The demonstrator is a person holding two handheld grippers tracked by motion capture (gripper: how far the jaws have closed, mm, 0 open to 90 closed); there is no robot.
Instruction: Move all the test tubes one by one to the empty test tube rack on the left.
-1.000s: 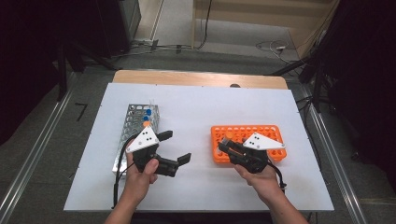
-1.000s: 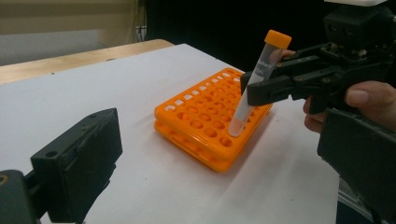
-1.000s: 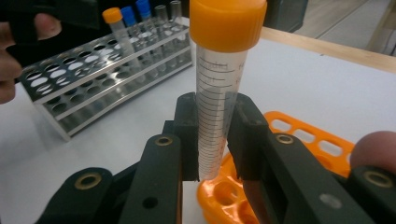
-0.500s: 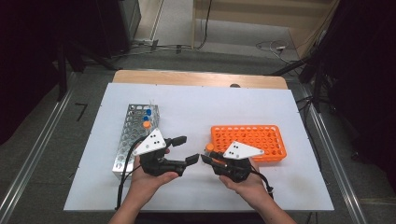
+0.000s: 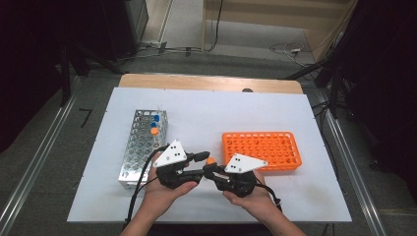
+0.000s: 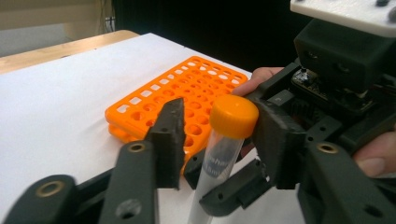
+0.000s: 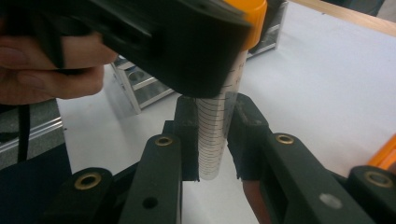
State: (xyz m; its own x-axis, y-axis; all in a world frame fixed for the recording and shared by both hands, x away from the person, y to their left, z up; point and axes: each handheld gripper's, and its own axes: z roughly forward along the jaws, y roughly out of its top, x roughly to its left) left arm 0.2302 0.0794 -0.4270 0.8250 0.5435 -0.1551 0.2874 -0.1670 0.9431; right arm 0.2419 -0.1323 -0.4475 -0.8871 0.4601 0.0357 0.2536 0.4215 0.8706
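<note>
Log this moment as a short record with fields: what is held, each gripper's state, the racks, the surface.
held item: clear tube with an orange cap, upright between the two grippers
right gripper: fingers shut on the tube's body
left gripper: fingers open either side of the cap, not clamping
orange rack: at the right, its holes look empty
metal rack: at the left, holds blue-capped and orange-capped tubes at its far end
surface: white table
</note>
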